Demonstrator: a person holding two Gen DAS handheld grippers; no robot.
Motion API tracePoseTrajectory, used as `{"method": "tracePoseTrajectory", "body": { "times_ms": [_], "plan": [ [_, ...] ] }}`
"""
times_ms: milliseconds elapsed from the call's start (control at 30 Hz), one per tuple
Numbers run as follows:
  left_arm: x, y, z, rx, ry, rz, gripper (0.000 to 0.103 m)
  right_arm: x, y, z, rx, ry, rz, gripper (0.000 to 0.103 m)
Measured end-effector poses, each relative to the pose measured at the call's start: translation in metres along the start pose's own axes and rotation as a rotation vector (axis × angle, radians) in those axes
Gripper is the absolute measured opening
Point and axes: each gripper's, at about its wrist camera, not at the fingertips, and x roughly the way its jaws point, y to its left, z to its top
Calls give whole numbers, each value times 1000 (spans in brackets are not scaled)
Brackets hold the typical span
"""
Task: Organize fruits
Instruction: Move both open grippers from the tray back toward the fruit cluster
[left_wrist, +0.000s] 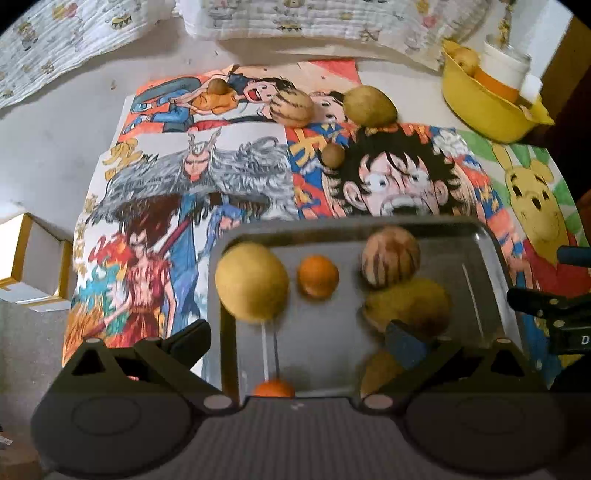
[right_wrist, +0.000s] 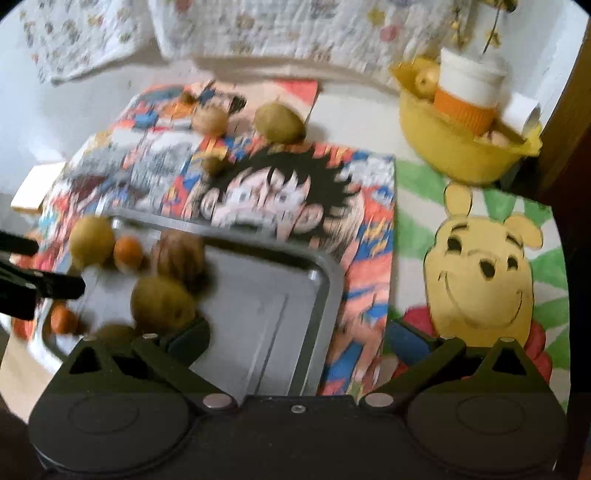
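Fruits are split between two places: several already sit in the metal tray (left_wrist: 491, 258), while four wait on the cartoon posters (left_wrist: 177, 177) farther up the tabletop (left_wrist: 55, 140). Those four are a green-yellow mango (left_wrist: 370, 106), a striped melon (left_wrist: 291, 108) just beside it, and two small brown fruits (left_wrist: 332, 155) (left_wrist: 217, 87).

Both claws hang over the near end of the tray, so every loose fruit lies straight ahead and well apart from them. The mango's long axis runs roughly left to right across both views. The left claw (left_wrist: 299, 341) is wide open and holds nothing, and the loose fruits sit nearer its centre line, so I judge it the better placed. The right claw (right_wrist: 295, 341) is likewise wide open and empty; in its blurred view the mango (right_wrist: 279, 123) lies ahead and slightly left.

Large yellow characters on the posters are too distorted to read. A lone "D" shows on the right claw's body at the left view's edge. A yellow bowl (left_wrist: 476, 107) holds a paper cup (left_wrist: 502, 72).
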Motion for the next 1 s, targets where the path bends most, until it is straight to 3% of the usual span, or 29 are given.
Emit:
{"method": "tracePoseTrajectory", "body": {
  "times_ms": [267,600,1000],
  "plan": [
    [17,10,39,-1,13,-14,102,14,-1,28,32,-74,-12,102],
    [42,20,78,11,23,-50,102,40,4,46,79,-63,-18,102],
    [65,33,100,13,6,-103,102,61,11,57,96,-56,-30,102]
  ]
}}
